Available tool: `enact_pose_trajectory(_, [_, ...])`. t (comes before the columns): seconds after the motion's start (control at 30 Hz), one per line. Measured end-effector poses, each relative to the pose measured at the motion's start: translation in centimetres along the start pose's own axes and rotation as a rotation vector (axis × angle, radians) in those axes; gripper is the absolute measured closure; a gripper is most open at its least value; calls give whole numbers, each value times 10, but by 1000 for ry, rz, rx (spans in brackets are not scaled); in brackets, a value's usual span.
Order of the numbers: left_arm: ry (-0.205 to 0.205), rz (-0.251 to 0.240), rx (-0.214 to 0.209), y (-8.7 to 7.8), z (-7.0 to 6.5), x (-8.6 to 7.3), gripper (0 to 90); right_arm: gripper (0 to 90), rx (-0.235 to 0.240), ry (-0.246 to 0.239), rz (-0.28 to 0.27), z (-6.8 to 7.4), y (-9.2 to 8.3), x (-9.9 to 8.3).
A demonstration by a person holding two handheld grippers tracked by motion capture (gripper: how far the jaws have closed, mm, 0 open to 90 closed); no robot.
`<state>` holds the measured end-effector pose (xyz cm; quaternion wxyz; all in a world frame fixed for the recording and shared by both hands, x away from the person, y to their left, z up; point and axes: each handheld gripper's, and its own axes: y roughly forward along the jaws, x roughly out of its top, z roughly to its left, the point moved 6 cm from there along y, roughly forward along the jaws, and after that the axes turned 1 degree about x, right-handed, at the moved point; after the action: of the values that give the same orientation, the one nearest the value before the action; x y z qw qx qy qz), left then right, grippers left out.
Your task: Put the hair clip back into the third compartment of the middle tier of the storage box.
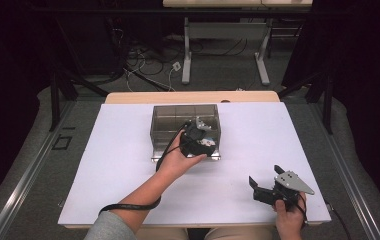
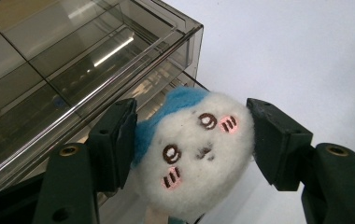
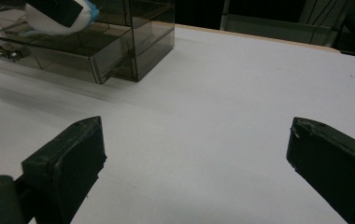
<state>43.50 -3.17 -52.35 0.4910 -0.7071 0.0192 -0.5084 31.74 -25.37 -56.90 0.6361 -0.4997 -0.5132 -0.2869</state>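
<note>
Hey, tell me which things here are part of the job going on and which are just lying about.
In the job:
- plush toy, white with a blue top, clamped in the left claw
- smoky clear drawer box, its drawer pulled out

Lying about:
- right claw, open over the white table
- cables on the floor

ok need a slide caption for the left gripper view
Left gripper clamps a white-and-blue plush toy beside the smoky clear drawer box on the white table.
</note>
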Motion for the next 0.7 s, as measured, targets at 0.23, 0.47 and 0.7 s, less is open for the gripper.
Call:
enact_pose_trajectory(0.23, [6, -4, 7, 1, -1, -1, 320, 42, 0, 0, -4, 0, 0, 0])
enact_pose_trajectory(0.47, [16, -13, 2, 1, -2, 0, 279, 42, 0, 1, -5, 0, 0, 0])
enact_pose_trajectory(0.7, [14, -29, -11, -1, -3, 1, 228, 42, 0, -3, 3, 0, 0, 0])
